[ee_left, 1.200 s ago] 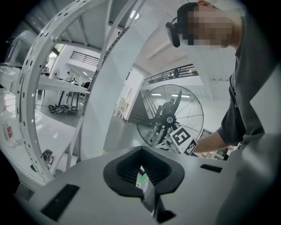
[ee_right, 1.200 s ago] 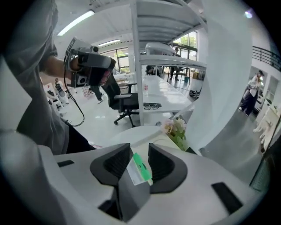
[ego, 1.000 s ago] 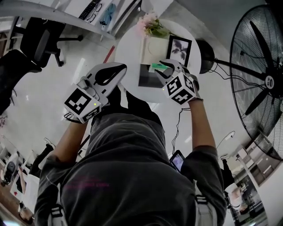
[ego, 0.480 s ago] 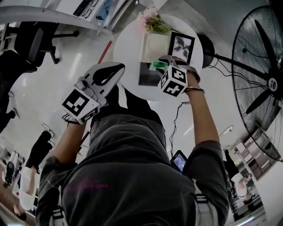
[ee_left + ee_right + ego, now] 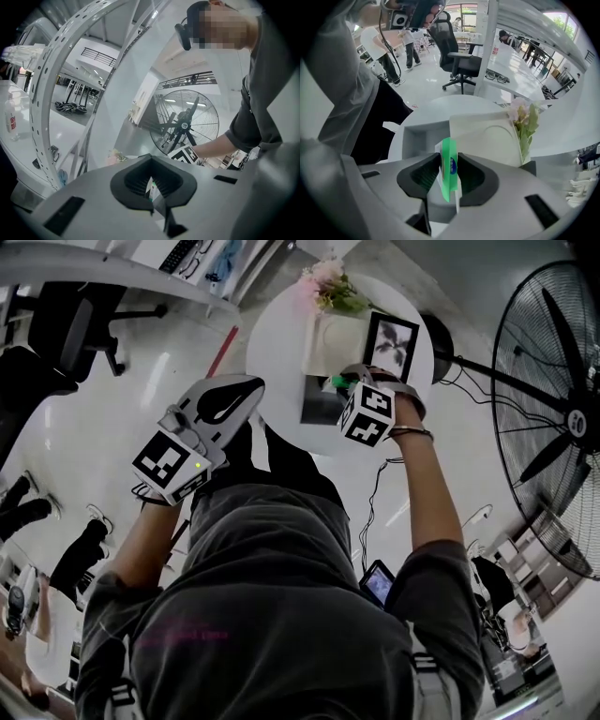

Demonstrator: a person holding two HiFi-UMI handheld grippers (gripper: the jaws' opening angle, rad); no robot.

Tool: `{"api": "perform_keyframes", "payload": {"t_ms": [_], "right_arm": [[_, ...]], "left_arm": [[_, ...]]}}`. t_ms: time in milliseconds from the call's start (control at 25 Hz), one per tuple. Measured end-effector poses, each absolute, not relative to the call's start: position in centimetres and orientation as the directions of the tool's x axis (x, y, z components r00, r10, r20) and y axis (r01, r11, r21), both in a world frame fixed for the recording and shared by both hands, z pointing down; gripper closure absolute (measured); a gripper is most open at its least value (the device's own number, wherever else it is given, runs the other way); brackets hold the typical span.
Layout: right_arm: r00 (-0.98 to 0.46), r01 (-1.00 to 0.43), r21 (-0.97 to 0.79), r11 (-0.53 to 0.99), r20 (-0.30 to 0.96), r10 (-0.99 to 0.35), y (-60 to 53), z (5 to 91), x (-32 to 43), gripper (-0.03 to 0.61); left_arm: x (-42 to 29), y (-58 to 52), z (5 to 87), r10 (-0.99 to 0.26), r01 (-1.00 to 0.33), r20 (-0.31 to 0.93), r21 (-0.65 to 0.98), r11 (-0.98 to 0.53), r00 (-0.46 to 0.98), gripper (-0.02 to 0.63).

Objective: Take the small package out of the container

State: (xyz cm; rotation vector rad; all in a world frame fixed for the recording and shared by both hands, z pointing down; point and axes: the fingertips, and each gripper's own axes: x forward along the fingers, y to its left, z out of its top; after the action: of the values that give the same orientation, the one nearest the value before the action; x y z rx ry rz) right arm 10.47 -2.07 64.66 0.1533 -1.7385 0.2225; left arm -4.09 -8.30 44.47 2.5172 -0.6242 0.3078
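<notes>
though wider before, right tongs (image 5: 448,160) closing on package (image 5: 449,174)

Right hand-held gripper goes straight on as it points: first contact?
Likely the open container on the round table, though depth is unclear. The right hand-held gripper is closing on the small package.

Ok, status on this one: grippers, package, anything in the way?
Right gripper: jaws closing, pads on the small green package. Left gripper shut, held aside. Package above the open container; clearance unclear. White box with flowers close behind it.
</notes>
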Motion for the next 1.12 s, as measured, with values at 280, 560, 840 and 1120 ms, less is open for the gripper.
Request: {"api": "perform_keyframes", "payload": {"t_ms": [280,560,840,1120], "right_arm": [[-0.185,-0.285,-0.052,0.957,0.983,-0.002,-1.1,63.4,10.2,0.474],[-0.219,-0.386,-0.014,0.922,0.973,-0.077,-1.1,60.3,10.2,0.479],[-0.249,-0.504,0.078,0.86,0.94,-0.231,-1.6,55.7,10.7,0.48],[-0.261,-0.621,0.159,0.767,0.881,-0.394,-2.2,50.5,11.4,0.48]], "left_arm": [[-5.1,-8.0,43.6,-0.355,-0.468,0.321,0.426,-0.774,0.878,0.6],[-5.1,-7.6,41.7,-0.328,-0.429,0.299,0.398,-0.81,0.896,0.6],[-4.9,-7.1,38.8,-0.299,-0.382,0.265,0.361,-0.851,0.917,0.6],[-4.8,-6.7,35.7,-0.283,-0.354,0.245,0.323,-0.878,0.927,0.6]]}}
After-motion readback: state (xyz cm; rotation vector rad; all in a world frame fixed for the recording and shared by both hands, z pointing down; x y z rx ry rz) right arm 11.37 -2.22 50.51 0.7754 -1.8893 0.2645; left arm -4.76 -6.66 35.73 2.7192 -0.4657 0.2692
